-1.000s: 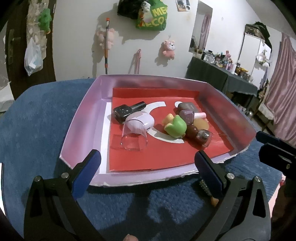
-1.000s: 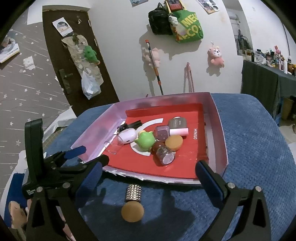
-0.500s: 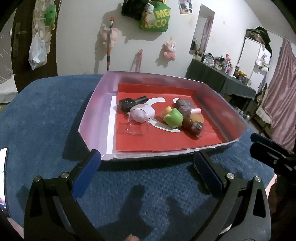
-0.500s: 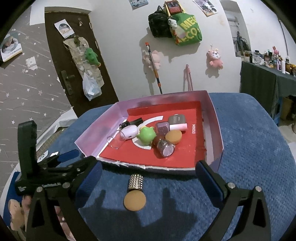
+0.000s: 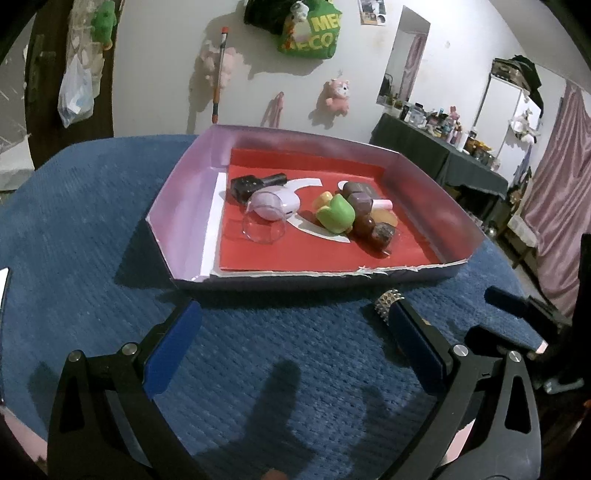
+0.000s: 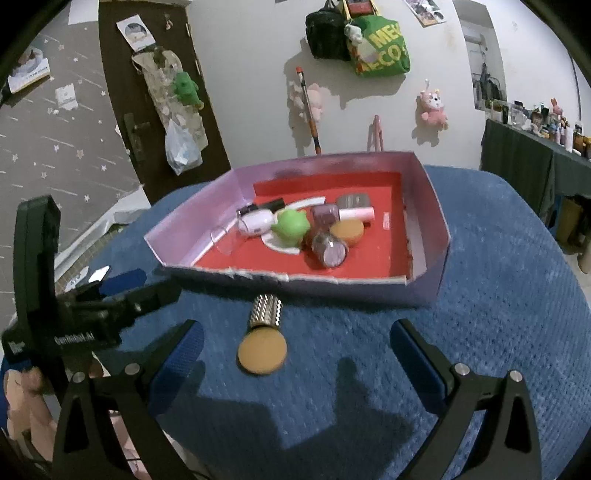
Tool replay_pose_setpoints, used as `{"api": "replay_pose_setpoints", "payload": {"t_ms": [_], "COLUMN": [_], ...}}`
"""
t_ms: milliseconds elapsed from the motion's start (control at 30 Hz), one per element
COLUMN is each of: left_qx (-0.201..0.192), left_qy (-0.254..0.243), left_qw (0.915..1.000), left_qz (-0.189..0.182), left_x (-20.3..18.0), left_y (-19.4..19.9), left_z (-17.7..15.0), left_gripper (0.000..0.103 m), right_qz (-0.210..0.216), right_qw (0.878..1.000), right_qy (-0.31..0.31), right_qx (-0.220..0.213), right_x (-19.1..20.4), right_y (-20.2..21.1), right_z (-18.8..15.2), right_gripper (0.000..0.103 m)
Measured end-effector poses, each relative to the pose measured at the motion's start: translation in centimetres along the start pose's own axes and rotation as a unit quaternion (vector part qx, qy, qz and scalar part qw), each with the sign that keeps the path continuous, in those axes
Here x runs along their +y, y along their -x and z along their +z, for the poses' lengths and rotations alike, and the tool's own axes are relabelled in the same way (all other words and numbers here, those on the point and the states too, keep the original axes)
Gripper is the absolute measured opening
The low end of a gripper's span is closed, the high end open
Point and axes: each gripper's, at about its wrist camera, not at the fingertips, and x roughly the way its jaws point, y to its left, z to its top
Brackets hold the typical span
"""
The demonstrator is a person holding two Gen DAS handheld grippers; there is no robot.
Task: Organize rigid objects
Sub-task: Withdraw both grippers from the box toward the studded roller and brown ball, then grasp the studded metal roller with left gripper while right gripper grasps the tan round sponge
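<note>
**Around the Room: Walls, Door and Far Shelf**

A white wall carries a green tote bag with a black bag beside it, both hung high. Lower down hang two pink plush toys, one of them behind an orange-handled stick that leans against the wall. A dark brown door holds a green plush and a clear plastic bag. A dark-draped table along the far wall is crowded with small bottles, and a pink curtain hangs past it.
</note>
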Motion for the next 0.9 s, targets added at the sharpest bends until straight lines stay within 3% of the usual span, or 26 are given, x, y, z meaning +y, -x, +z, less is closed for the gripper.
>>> {"api": "replay_pose_setpoints", "payload": {"t_ms": [467, 900], "left_qx": [0.041, 0.068], "left_qy": [-0.044, -0.044], "left_qw": [0.9981, 0.9966], "left_qz": [-0.012, 0.017], "left_x": [-5.1, -6.8], "left_y": [-3.2, -6.5], "left_z": [-0.7, 0.0], "left_gripper": [0.103, 0.103], "right_qz": [-0.033, -0.040], "right_qw": [0.999, 0.999], "right_qy": [0.018, 0.012], "right_qx": [0.019, 0.029], "right_x": [-0.6, -1.9], "right_y": [-0.1, 0.2], "right_z": [-2.2, -3.1], "right_gripper": [0.103, 0.103]}}
